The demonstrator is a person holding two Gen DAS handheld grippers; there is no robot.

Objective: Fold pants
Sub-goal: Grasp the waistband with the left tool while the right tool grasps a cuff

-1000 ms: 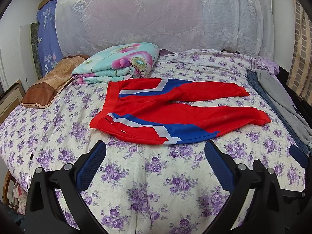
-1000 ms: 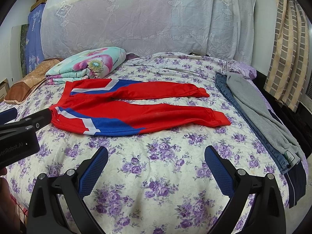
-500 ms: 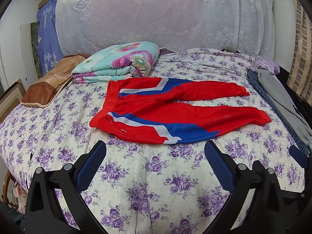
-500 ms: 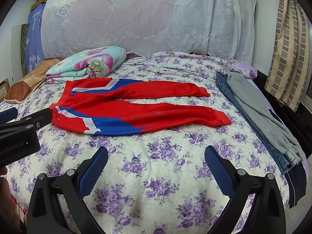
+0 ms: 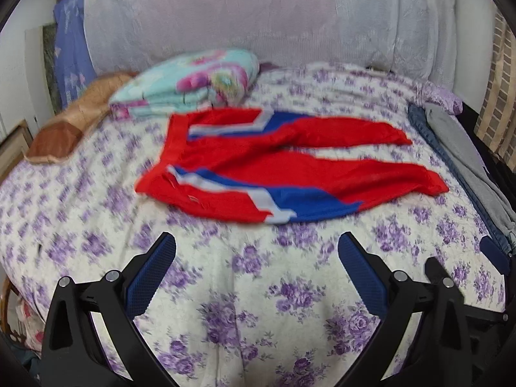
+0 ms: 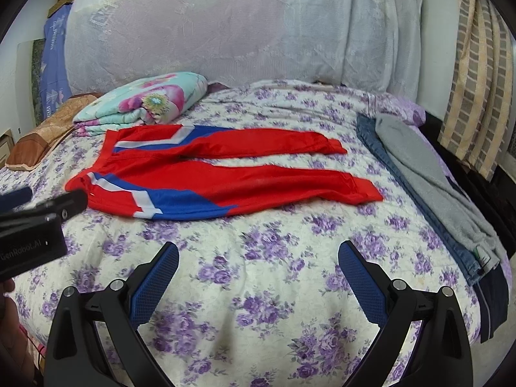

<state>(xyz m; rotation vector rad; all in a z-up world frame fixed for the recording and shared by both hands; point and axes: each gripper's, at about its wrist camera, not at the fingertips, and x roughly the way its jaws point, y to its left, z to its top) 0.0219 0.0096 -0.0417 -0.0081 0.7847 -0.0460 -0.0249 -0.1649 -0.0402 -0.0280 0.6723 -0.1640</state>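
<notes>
The left gripper (image 5: 257, 248) had begun swinging, blurring its view; both it and the right gripper (image 6: 258, 258) hung released, the pants (image 6: 222, 174) untouched on the bed (image 6: 290, 274).

Black left gripper (image 5: 256, 258), right gripper (image 6: 258, 267): 2 blue textured pads, silver screws.

The bed (image 6: 258, 274) wears a white quilt printed with purple flowers. Spread flat across its middle lie the red pants (image 6: 225, 174) (blue and white stripes at the hips), waistband to the left, legs running right. Behind them rests a folded floral blanket (image 6: 145, 100), a brown pillow (image 6: 42, 135) beside it. Along the right edge lie jeans (image 6: 416, 193) with a grey garment (image 6: 432, 187) on top.
</notes>
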